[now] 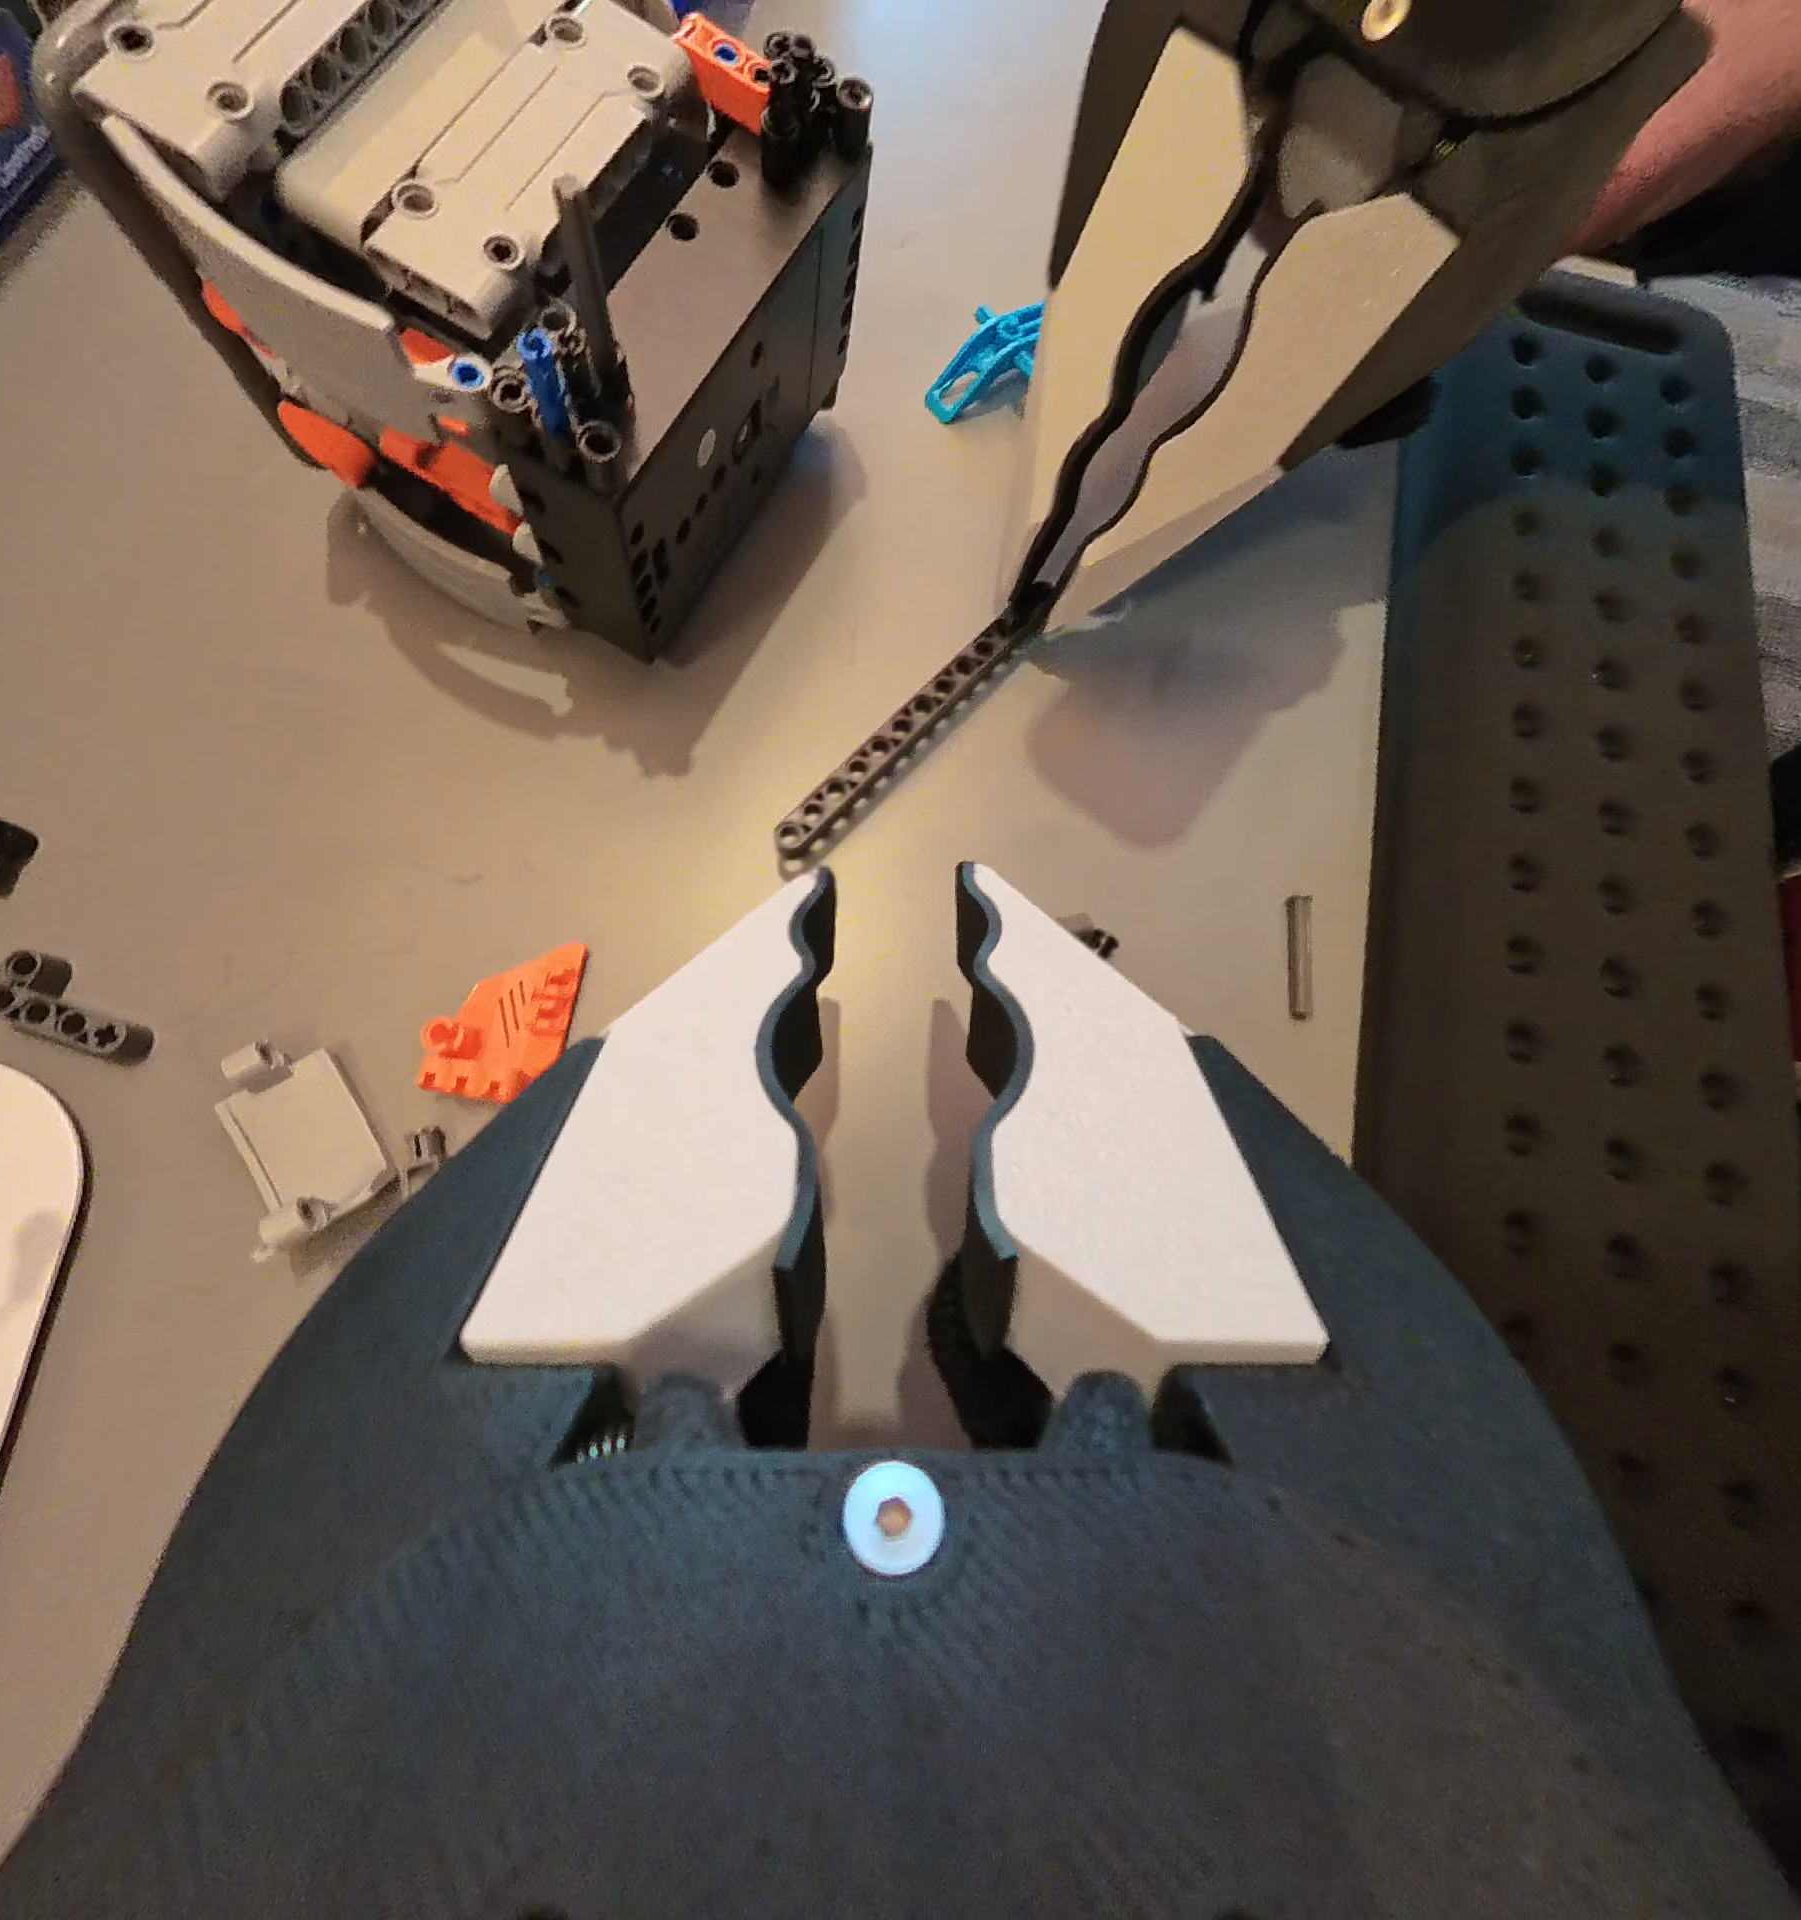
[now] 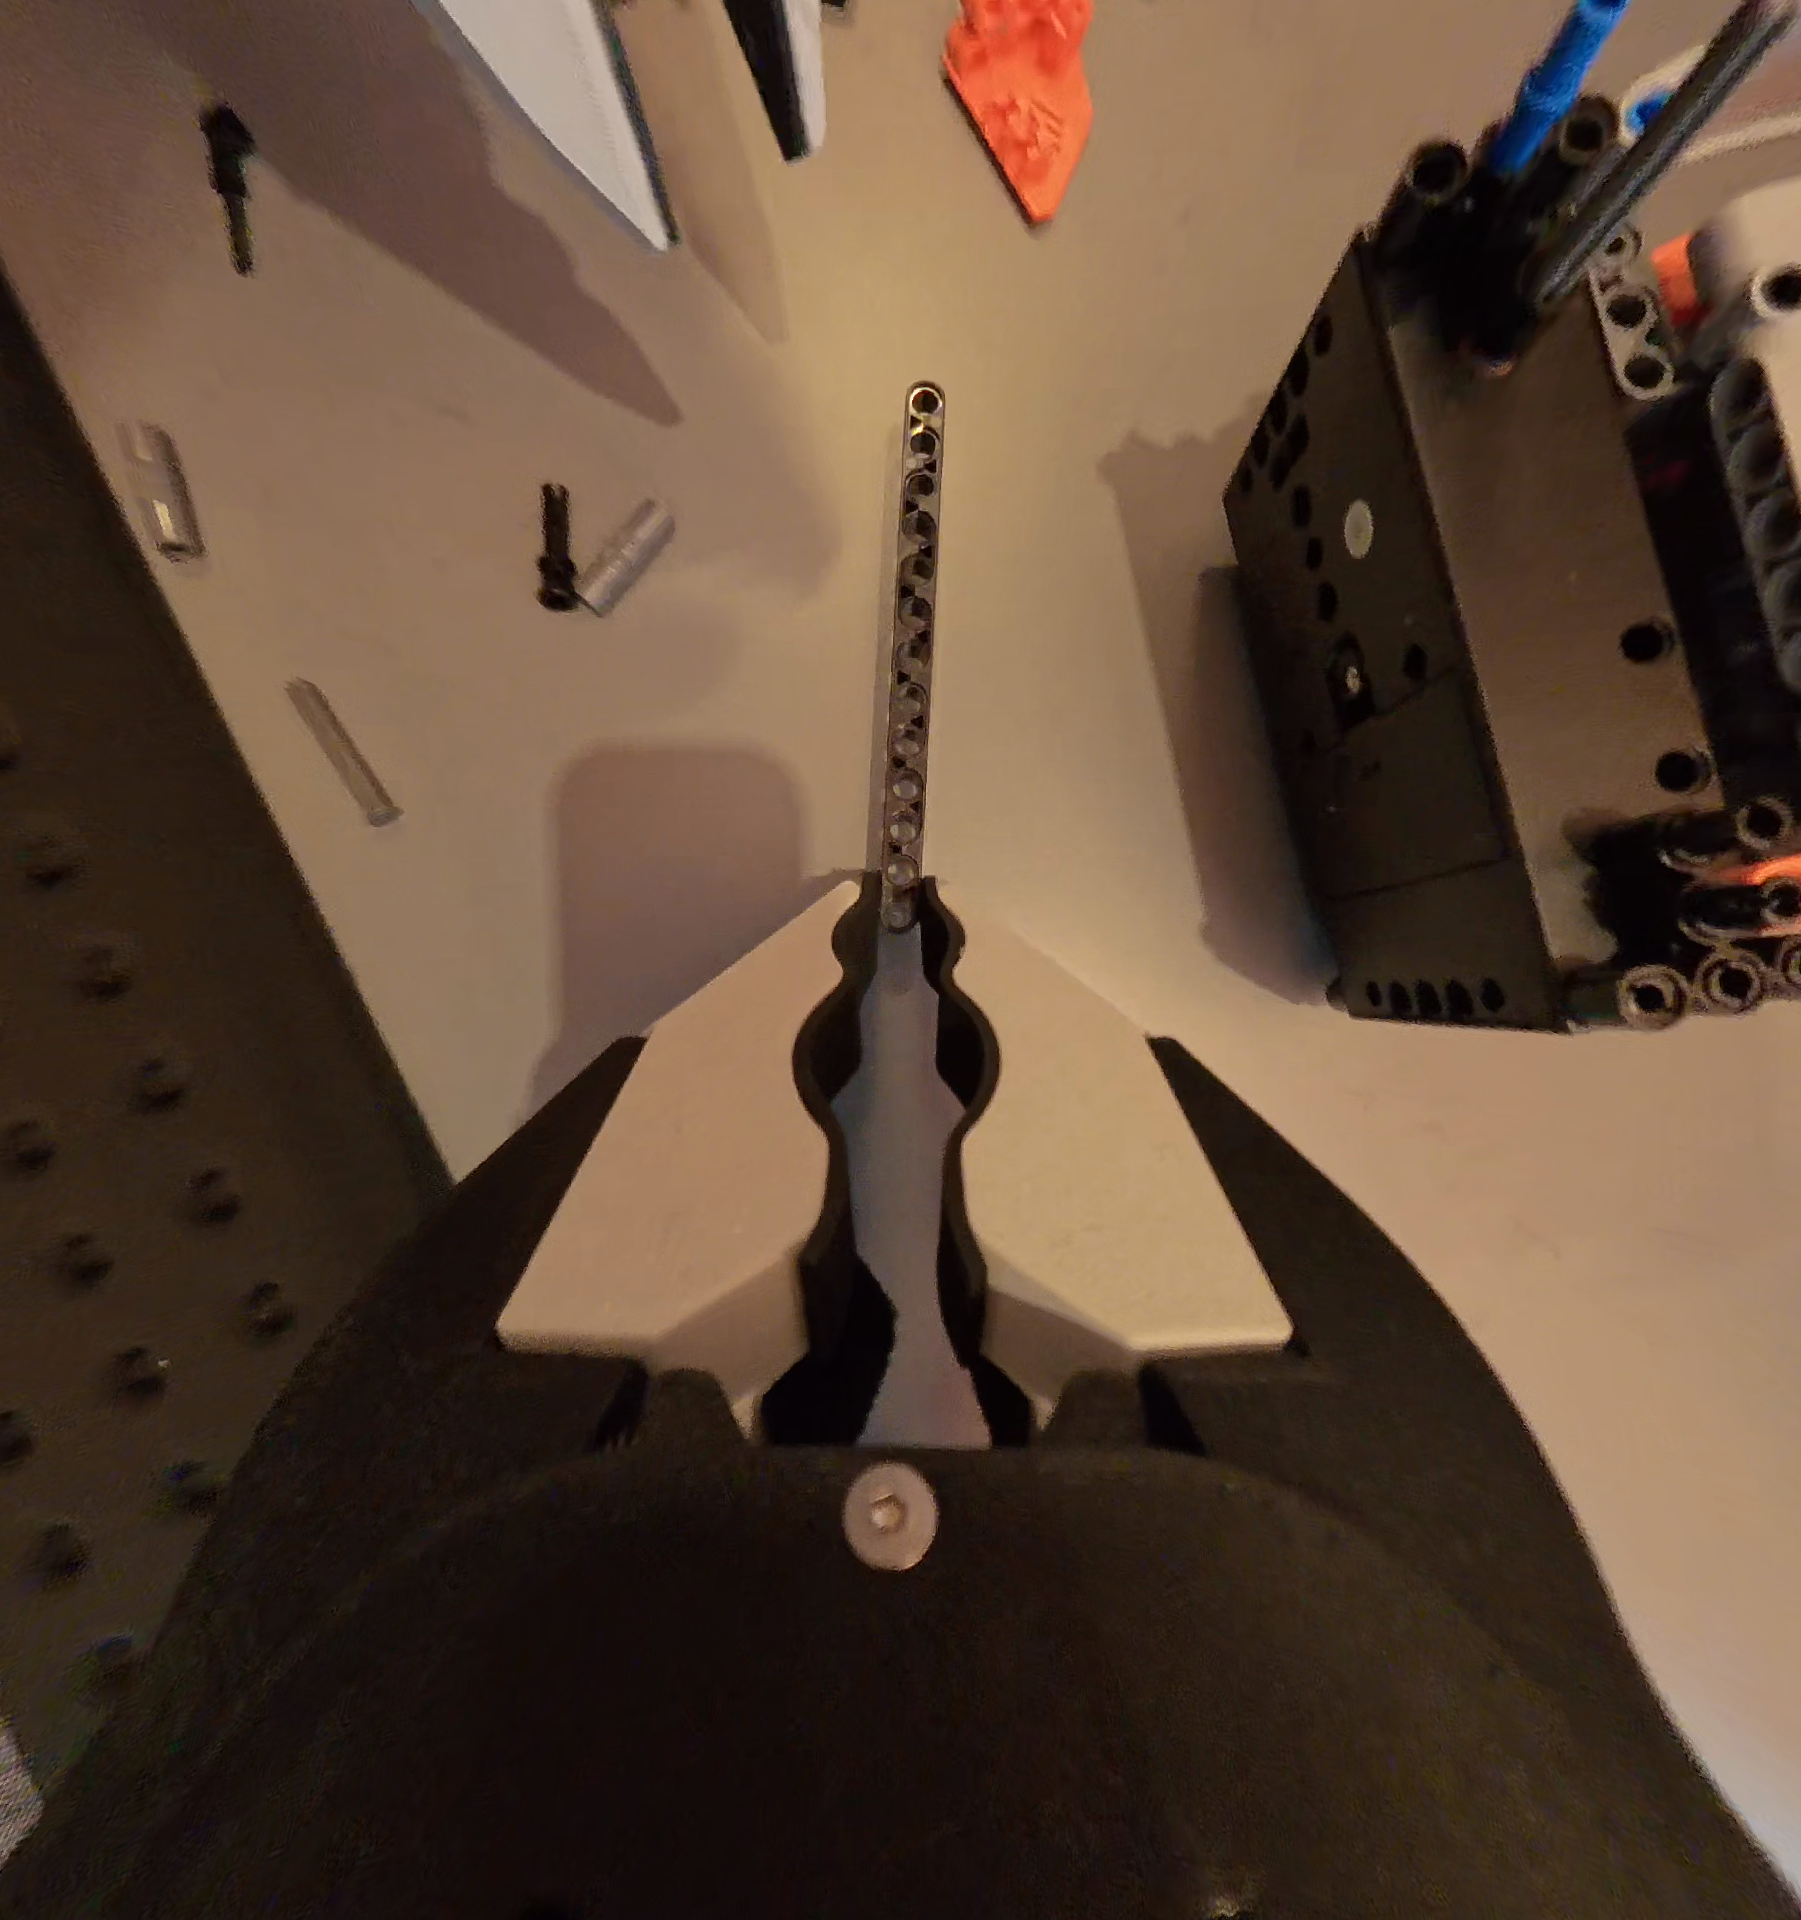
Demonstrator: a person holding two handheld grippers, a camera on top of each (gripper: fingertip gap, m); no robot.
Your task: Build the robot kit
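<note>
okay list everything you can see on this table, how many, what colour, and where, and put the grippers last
Long perforated beam: one, dark grey, centre, one end pinched.
Blocky brick-built model: one, black, grey and orange, far left.
Flat ribbed panel: one, orange, left of the open gripper.
Hinged flat panel: one, light grey, near left.
Angled connector: one, turquoise, behind the shut gripper.
Perforated tray: one, black, right edge.
Left gripper: open, above bare table.
Right gripper: shut on the beam.

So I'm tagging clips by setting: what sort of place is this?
Probably a hobby or workshop table: a half-built brick model, loose building pieces like the holed beam, and a black perforated board alongside.
</note>
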